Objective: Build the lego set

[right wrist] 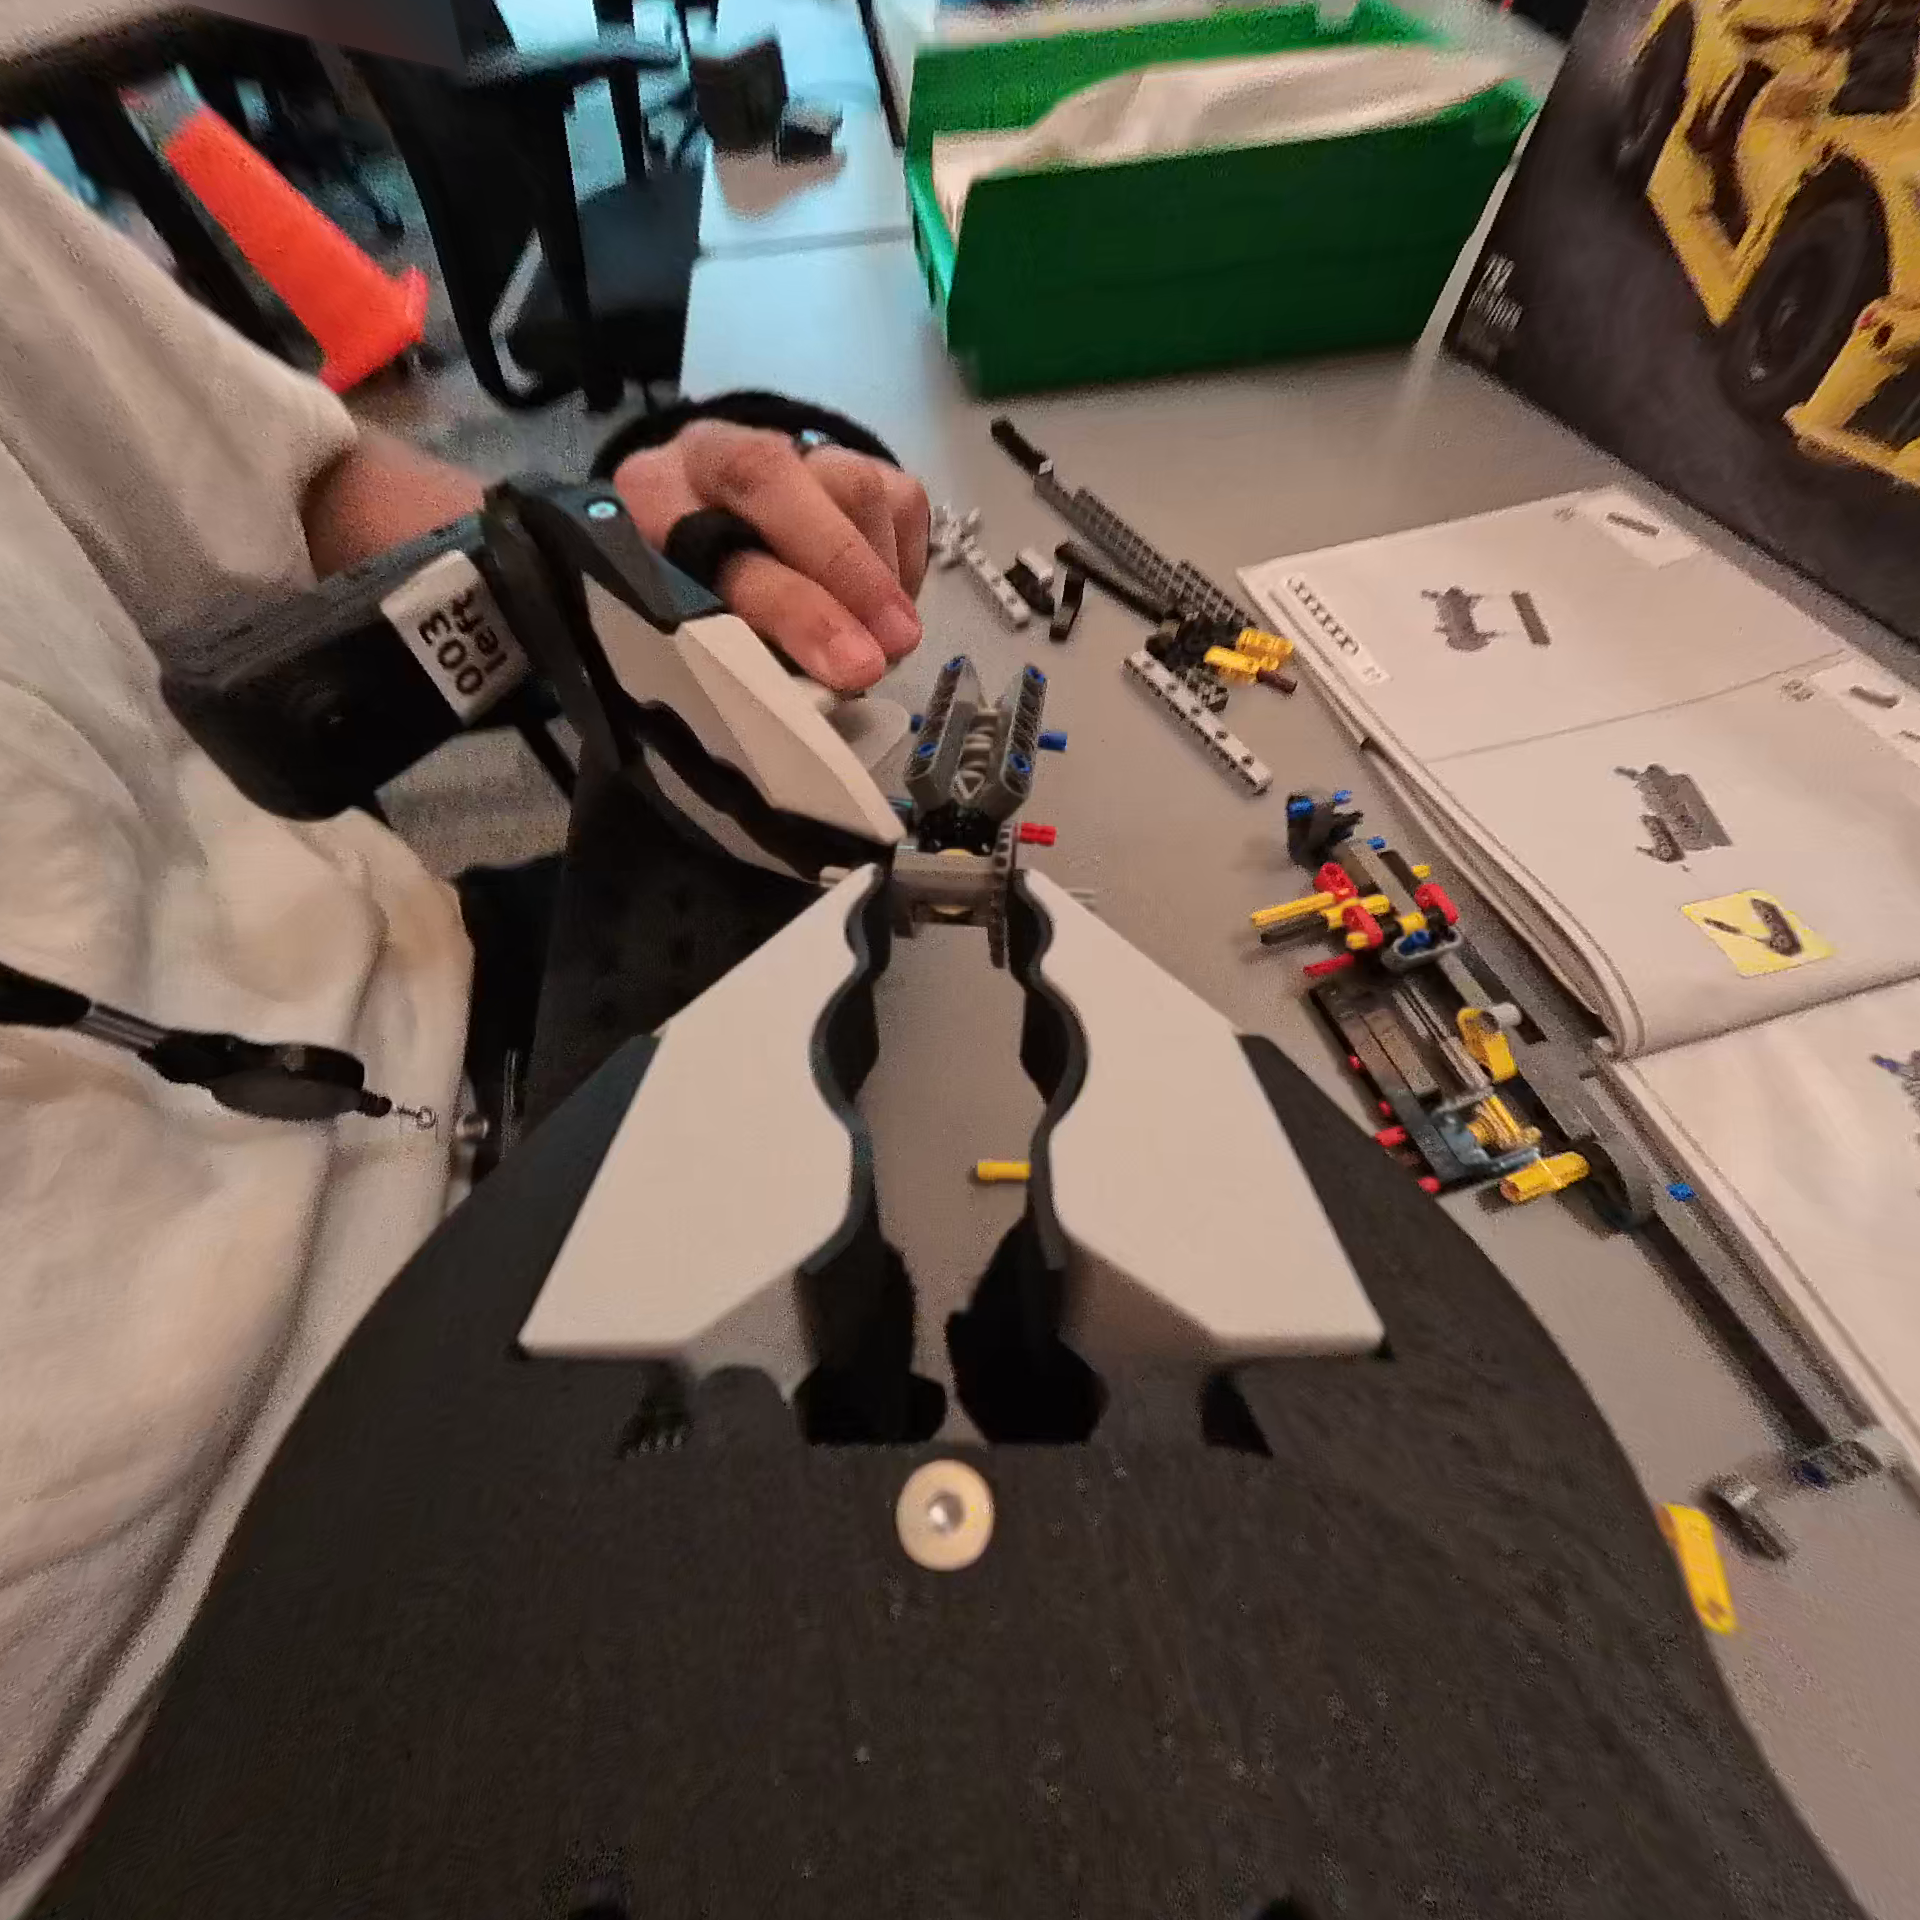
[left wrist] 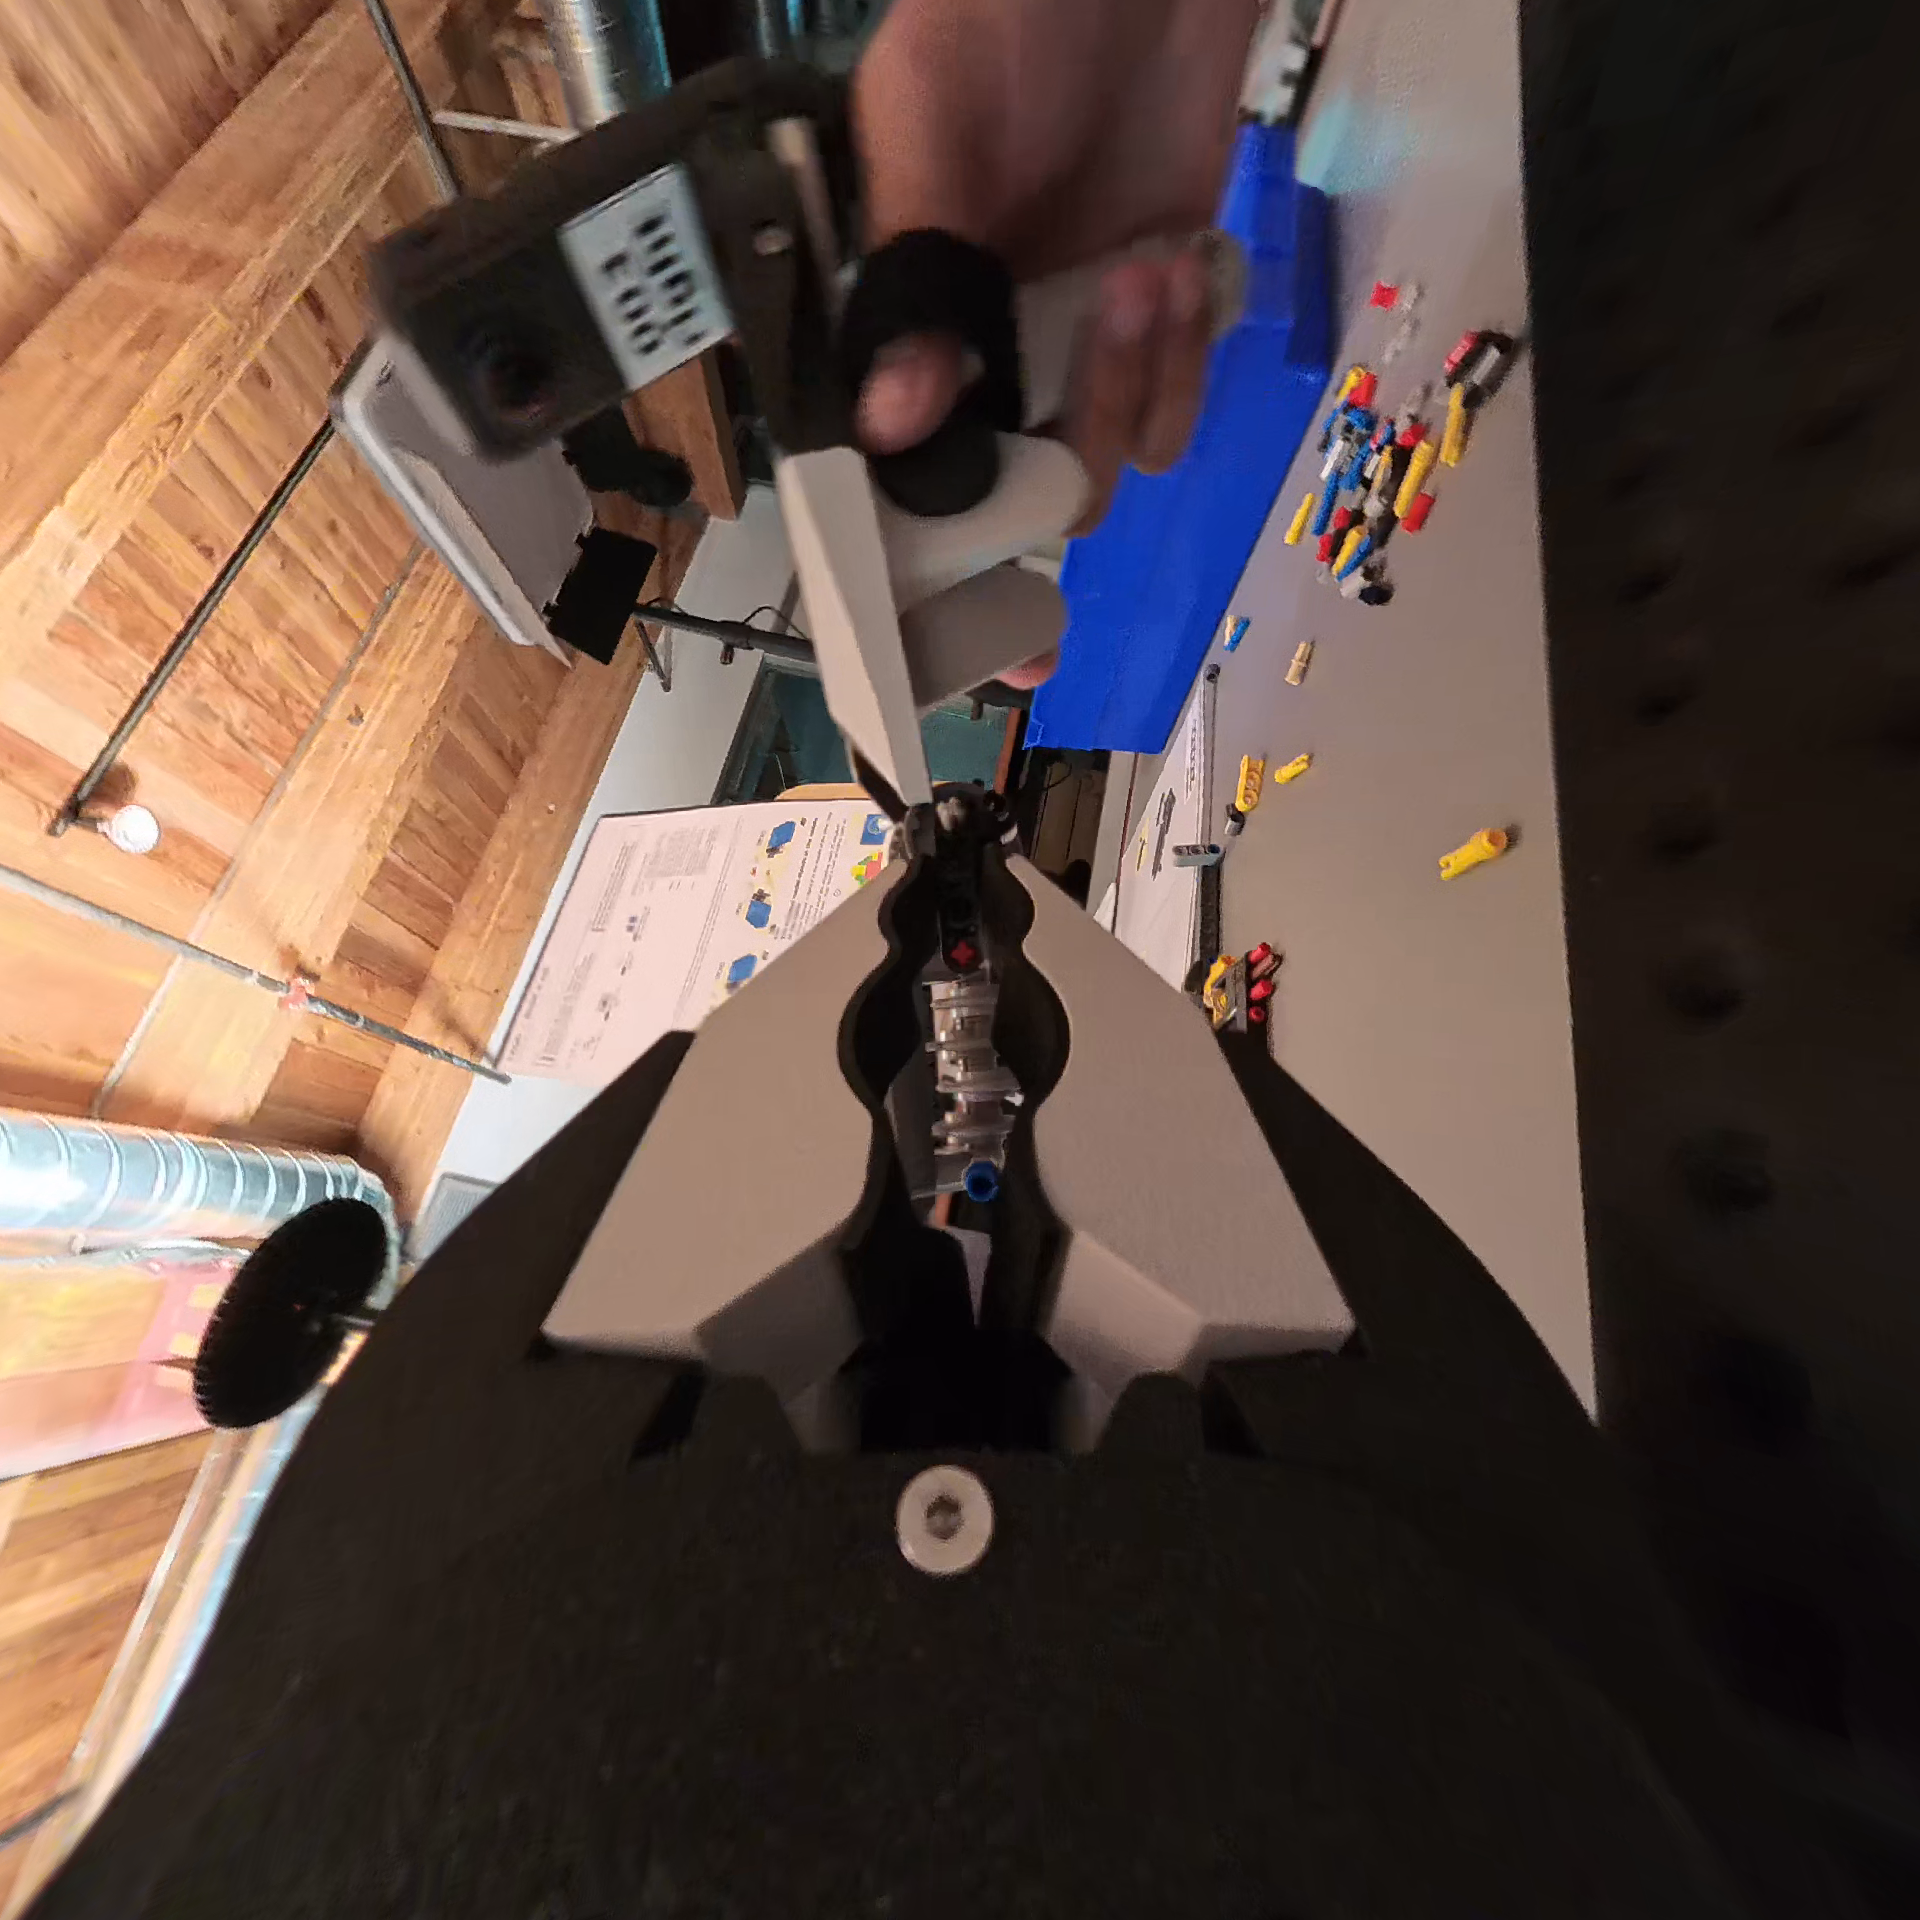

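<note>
2 tools [right wrist: 951, 883] on 1 lego subassy [right wrist: 971, 769], both clamped.

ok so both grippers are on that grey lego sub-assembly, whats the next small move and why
Probably keep the left gripper clamped and nudge the right gripper to press its end of the grey Technic sub-assembly home. Both sets of fingertips meet on the one piece, which is held up off the grey table, so it likely has only the two grips for support. Letting go risks dropping it.
</note>
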Motion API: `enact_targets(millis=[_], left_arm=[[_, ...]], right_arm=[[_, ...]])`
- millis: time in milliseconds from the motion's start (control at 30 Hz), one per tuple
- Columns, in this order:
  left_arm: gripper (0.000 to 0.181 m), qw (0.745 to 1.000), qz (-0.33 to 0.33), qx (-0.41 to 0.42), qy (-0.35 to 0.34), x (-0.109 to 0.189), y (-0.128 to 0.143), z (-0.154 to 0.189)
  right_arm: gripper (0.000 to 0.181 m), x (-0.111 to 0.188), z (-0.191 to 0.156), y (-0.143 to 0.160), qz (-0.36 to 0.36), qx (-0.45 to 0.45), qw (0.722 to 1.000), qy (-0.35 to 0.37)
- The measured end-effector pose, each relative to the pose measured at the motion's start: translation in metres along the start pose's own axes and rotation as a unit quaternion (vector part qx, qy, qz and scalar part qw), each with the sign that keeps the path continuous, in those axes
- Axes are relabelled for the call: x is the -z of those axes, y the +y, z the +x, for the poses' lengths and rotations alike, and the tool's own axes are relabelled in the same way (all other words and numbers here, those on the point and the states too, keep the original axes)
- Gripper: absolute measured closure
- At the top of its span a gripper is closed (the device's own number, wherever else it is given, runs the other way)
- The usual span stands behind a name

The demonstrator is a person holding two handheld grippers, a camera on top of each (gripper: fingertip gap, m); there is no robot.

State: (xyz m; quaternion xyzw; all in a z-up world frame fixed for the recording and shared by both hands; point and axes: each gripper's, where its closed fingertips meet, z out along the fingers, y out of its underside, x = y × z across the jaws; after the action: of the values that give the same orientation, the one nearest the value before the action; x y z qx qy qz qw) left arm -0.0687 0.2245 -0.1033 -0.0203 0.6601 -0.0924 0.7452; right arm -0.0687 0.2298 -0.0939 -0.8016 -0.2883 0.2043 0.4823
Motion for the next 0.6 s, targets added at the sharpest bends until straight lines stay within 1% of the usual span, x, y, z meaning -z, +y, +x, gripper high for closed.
enact_targets(millis=[67, 133, 233, 300, 367, 433, 500, 600], left_arm=[[0.176, 1.000, -0.002, -0.026, 0.007, -0.001, -0.002, 0.006], [0.175, 0.999, -0.004, -0.041, 0.008, -0.002, -0.003, 0.009], [0.176, 0.999, -0.009, -0.039, 0.012, -0.002, -0.001, 0.010], [0.176, 0.999, -0.014, -0.034, 0.012, -0.003, 0.001, 0.009], [0.175, 0.999, -0.019, -0.023, 0.013, -0.003, 0.004, 0.008], [0.175, 1.000, -0.023, -0.020, 0.009, -0.002, 0.006, 0.006], [0.175, 0.999, -0.029, -0.012, 0.008, -0.002, 0.009, 0.004], [0.175, 0.999, -0.036, -0.005, 0.006, -0.003, 0.012, 0.003]], right_arm=[[0.160, -0.001, 0.000, 0.007, -0.075, 0.012, 0.997, -0.011], [0.160, -0.002, 0.001, 0.009, -0.126, 0.017, 0.992, -0.026], [0.159, -0.006, 0.003, 0.009, -0.157, 0.008, 0.987, -0.042], [0.156, -0.005, 0.005, 0.008, -0.157, 0.011, 0.987, -0.042], [0.151, -0.001, 0.009, -0.001, -0.126, 0.018, 0.991, -0.030], [0.149, 0.010, 0.012, -0.017, -0.056, 0.016, 0.998, -0.021], [0.149, 0.021, 0.022, -0.028, 0.023, -0.007, 1.000, 0.000], [0.146, 0.022, 0.032, -0.015, 0.087, -0.055, 0.995, 0.021]])
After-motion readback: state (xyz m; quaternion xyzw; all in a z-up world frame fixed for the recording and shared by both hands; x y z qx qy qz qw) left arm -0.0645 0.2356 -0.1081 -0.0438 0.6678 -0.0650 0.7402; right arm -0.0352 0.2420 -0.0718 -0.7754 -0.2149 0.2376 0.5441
